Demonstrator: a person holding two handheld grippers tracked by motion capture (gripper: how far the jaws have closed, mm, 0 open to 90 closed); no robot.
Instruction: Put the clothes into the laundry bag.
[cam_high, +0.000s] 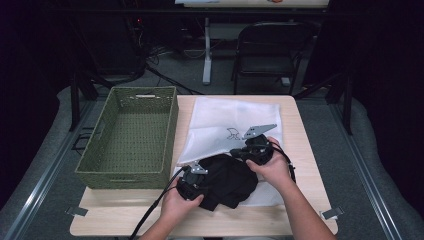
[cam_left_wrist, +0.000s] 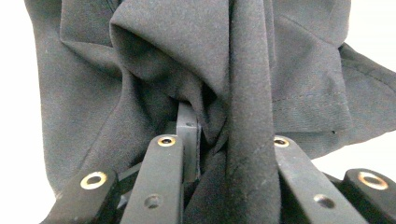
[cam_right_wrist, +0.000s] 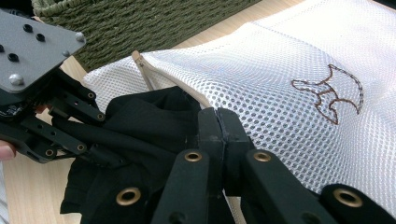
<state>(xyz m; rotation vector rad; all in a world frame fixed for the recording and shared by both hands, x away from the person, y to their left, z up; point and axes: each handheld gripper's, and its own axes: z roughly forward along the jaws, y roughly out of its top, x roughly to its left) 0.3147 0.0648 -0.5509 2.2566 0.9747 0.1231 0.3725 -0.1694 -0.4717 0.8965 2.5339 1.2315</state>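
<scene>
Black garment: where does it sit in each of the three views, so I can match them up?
High view: the black garment lies bunched at the table's near edge, between both hands, on the white mesh bag.
Left gripper view: it fills most of the picture, pinched in the left claw.
Right gripper view: lower left, at the bag's zippered opening.
Shared landmark: the bag.

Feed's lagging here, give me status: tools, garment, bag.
Left tool shut on black garment. Right tool shut on white mesh bag at its opening edge. Garment partly inside; nothing blocking.
</scene>
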